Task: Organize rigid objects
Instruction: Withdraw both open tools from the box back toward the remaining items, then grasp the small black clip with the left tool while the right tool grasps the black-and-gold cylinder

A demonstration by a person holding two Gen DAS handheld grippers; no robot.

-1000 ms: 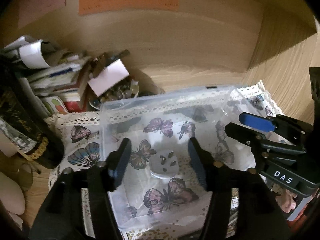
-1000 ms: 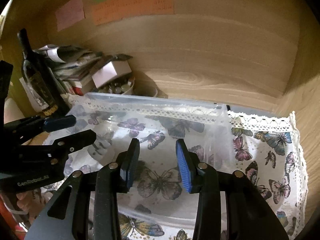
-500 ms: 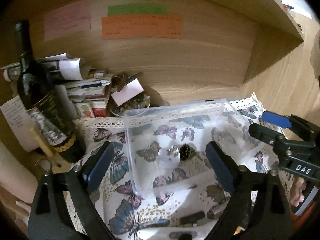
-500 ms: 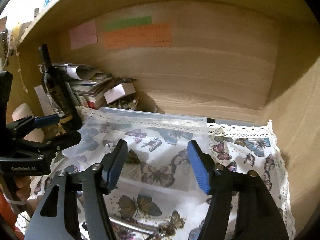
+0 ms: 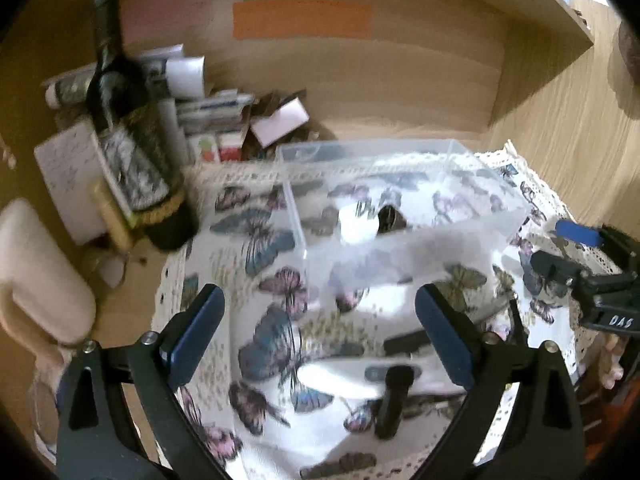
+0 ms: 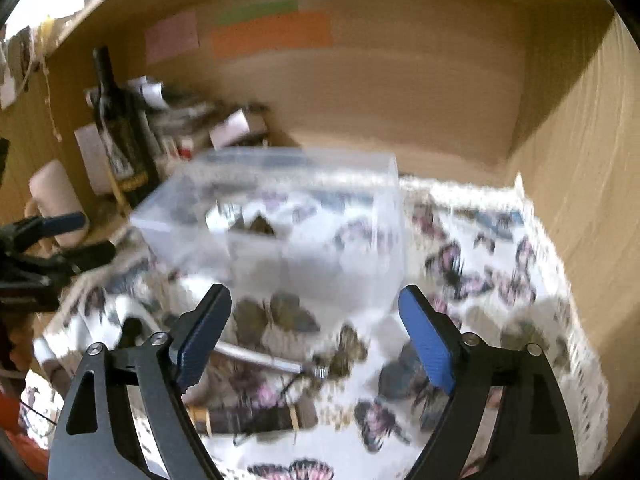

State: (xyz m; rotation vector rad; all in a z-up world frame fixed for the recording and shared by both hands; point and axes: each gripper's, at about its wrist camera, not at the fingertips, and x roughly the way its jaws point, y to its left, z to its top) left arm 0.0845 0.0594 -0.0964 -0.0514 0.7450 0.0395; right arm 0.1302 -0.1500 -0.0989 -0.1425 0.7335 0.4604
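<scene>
A clear plastic box [image 5: 400,208] stands on the butterfly cloth [image 5: 272,320]; it also shows in the right wrist view [image 6: 312,232]. Inside lie a white plug [image 5: 358,226] and a small dark round thing [image 5: 390,218]. My left gripper [image 5: 320,336] is open and empty, well in front of the box. My right gripper [image 6: 316,336] is open and empty, also in front of it. Loose items lie on the cloth near me: a black piece [image 5: 394,400], a metal rod [image 6: 260,360] and a dark bundle [image 6: 248,420].
A dark wine bottle [image 5: 132,148] stands at the left by a pile of papers and boxes [image 5: 224,116]. A cream roll [image 5: 36,272] lies far left. Wooden walls close the back and right [image 6: 580,200]. Both views are blurred.
Both grippers have drawn back and up from the box and opened wider. The dark round thing now lies in the box beside the plug.
</scene>
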